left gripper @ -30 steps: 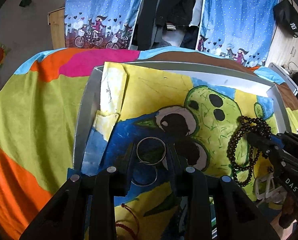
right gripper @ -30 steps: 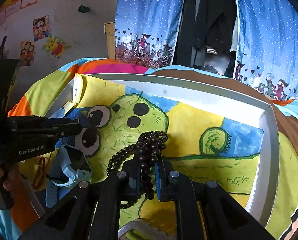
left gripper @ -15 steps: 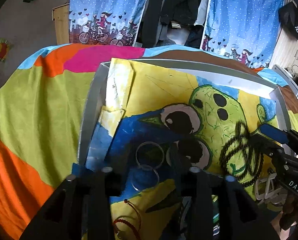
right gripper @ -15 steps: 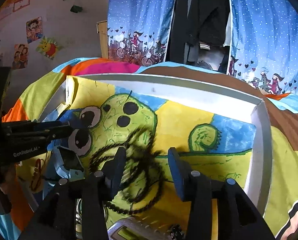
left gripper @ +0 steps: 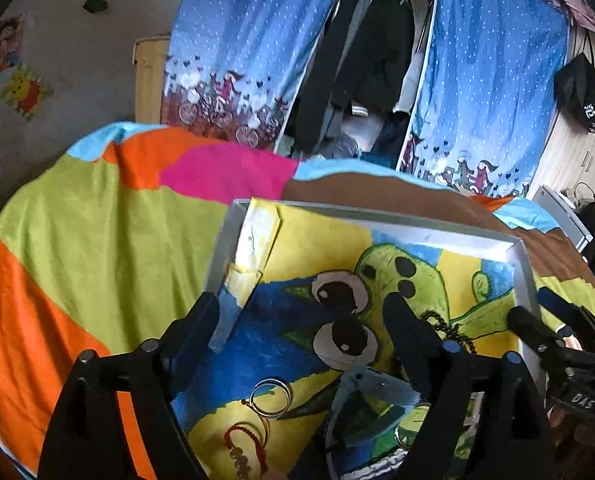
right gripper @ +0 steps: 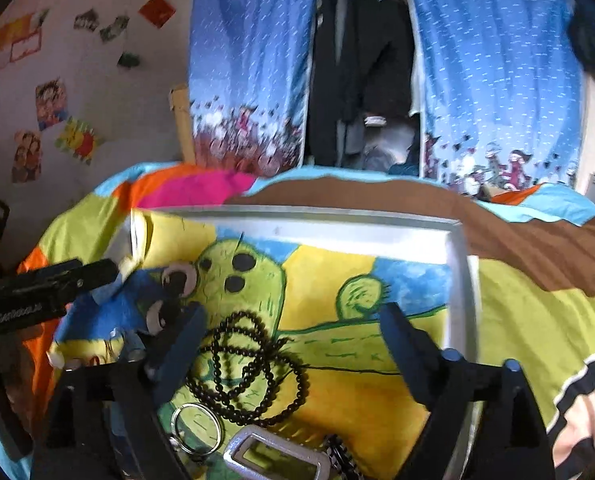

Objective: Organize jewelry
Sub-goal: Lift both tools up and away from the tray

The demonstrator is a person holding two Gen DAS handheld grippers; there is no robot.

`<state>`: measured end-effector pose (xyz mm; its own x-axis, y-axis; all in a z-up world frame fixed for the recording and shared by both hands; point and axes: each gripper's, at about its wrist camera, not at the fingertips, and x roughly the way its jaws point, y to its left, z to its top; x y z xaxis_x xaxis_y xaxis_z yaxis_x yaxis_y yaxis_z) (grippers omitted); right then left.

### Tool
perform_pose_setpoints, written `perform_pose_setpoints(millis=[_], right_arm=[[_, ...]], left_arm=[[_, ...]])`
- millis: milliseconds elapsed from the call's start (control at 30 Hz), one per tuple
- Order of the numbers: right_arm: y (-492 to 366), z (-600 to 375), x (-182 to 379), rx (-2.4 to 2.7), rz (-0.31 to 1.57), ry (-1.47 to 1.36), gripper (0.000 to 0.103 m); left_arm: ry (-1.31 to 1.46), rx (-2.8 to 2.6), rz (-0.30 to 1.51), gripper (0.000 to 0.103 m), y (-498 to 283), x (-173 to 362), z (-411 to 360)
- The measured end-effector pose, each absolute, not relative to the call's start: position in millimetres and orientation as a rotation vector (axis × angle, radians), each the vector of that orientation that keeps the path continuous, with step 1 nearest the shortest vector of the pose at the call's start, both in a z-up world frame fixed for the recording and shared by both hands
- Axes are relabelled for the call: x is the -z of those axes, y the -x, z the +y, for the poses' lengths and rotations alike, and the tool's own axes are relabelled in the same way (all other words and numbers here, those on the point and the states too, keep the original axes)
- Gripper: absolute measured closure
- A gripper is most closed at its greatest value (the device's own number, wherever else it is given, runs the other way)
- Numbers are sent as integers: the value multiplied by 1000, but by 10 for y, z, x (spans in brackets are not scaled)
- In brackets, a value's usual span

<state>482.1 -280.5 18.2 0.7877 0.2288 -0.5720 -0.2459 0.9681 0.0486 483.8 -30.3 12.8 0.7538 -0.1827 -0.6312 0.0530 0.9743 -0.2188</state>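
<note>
A white tray [left gripper: 377, 216] lined with a cartoon drawing lies on the bed. Two silver rings [left gripper: 271, 396] lie flat on the lining, beside a red cord bracelet [left gripper: 245, 440] and a blue strap [left gripper: 373, 388]. My left gripper [left gripper: 301, 320] hangs above them, its jaws opening, with nothing between its pads. A black bead necklace [right gripper: 249, 364] lies in loose coils on the lining. Above it my right gripper [right gripper: 293, 332] is also opening and does not touch it. A silver ring [right gripper: 195, 426] and a silver buckle [right gripper: 273, 456] lie nearer the camera.
A patchwork bedspread [left gripper: 97, 240] in orange, green and pink surrounds the tray. Blue curtains [left gripper: 249, 60] and hanging dark clothes [left gripper: 369, 60] stand behind the bed. Each gripper shows in the other's view: the right gripper [left gripper: 545, 332] and the left gripper [right gripper: 49, 292].
Both grippers went from shut to wide open and rose. The left let go of the silver rings; the right dropped the bead necklace, which now lies spread on the lining.
</note>
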Motion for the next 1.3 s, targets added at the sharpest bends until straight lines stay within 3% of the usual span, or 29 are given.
perform_pose_setpoints(millis=[67,167,900,1300], right_arm=[[-4747,-2827,-276,-242,580,10,6],[-4618,-2852,-412,-236,541,-18,2],[-3265,-2834,-1139,-212,278,-47,0],[-2605,-2871,-1160,-234,237,-73,0]], left_arm=[[179,122,675,6,-4754,-222,-309],[184,121,611,2,-4576,-383,-291],[100,140,382,2,-3249,-1141,-267],[89,135,345,2,-2606,-1228,-214]])
